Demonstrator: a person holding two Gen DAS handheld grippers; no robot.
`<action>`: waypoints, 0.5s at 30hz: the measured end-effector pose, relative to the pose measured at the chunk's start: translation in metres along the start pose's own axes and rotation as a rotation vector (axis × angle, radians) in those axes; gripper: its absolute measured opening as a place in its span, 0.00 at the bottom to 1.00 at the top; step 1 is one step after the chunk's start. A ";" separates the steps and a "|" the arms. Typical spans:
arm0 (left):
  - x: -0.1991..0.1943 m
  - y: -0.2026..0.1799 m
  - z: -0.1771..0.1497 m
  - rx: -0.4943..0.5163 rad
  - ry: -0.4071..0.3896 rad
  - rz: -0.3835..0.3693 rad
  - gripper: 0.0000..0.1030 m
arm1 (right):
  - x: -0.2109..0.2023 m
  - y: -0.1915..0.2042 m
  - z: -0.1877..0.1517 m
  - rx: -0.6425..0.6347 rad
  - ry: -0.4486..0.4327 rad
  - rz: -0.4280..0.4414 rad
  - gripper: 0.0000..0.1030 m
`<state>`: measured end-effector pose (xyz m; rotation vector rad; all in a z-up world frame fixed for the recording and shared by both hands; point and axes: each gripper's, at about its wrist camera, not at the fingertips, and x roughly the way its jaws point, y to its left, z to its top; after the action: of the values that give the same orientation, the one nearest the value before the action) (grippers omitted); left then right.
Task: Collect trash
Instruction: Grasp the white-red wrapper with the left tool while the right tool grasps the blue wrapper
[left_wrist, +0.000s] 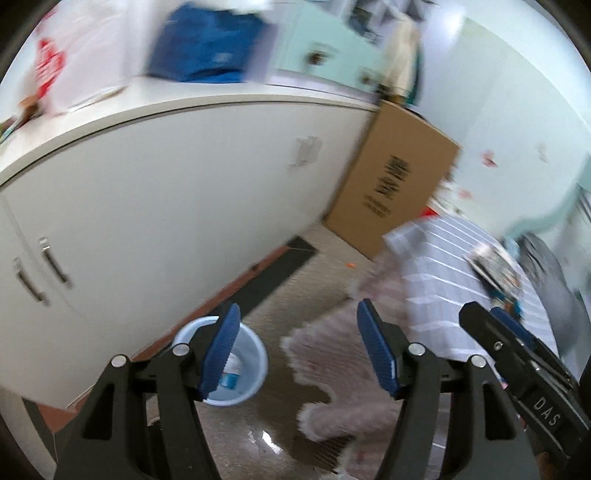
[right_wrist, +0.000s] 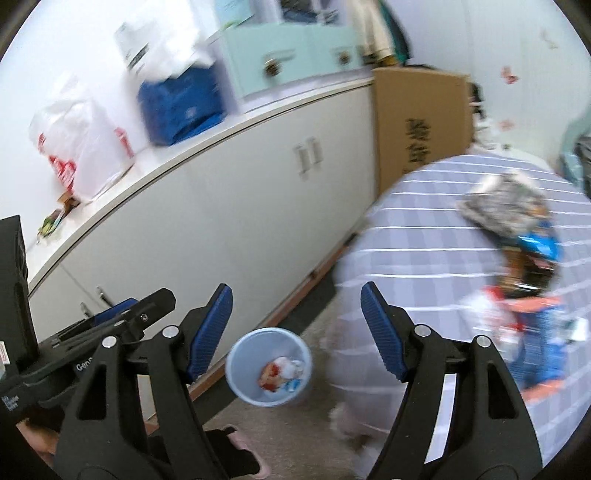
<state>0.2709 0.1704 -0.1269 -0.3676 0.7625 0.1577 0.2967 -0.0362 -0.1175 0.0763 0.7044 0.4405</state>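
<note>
Blue ribbed pads sit wide apart on both tools, with nothing between them. My left gripper hangs over the floor beside the bed, and my right gripper hangs spread above the pale blue bin, which I see almost straight down between its pads. I judge both are empty because whatever they carried is already dropped, though that is only my reading of the pose.

The bin stands on the speckled floor close to the foot of the white cabinet, near the bed's hanging corner. Inside it lie some wrappers, red, white and blue, too blurred for me to read. In the left view the same bin is half hidden behind my left pad.

Further out, the checked lilac bedspread carries more clutter toward its far right edge: crumpled packets in grey, blue and orange. I take these as the trash left to collect, so the task looks partway done.

The other tool's body shows "DAS" in the left view. A cardboard box stands at the far end of the cabinet with dark print I cannot make out. On the cabinet top sit a white plastic bag with red marks and a blue bag, both smeared.
</note>
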 end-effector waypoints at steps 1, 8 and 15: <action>0.000 -0.014 -0.004 0.022 0.007 -0.022 0.63 | -0.012 -0.014 -0.003 0.008 -0.014 -0.031 0.69; 0.014 -0.102 -0.037 0.149 0.094 -0.163 0.63 | -0.070 -0.113 -0.036 0.121 -0.040 -0.246 0.69; 0.027 -0.150 -0.056 0.232 0.138 -0.168 0.63 | -0.053 -0.166 -0.052 0.170 0.101 -0.243 0.69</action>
<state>0.2950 0.0110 -0.1427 -0.2217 0.8719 -0.1142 0.2884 -0.2131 -0.1601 0.1272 0.8384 0.1516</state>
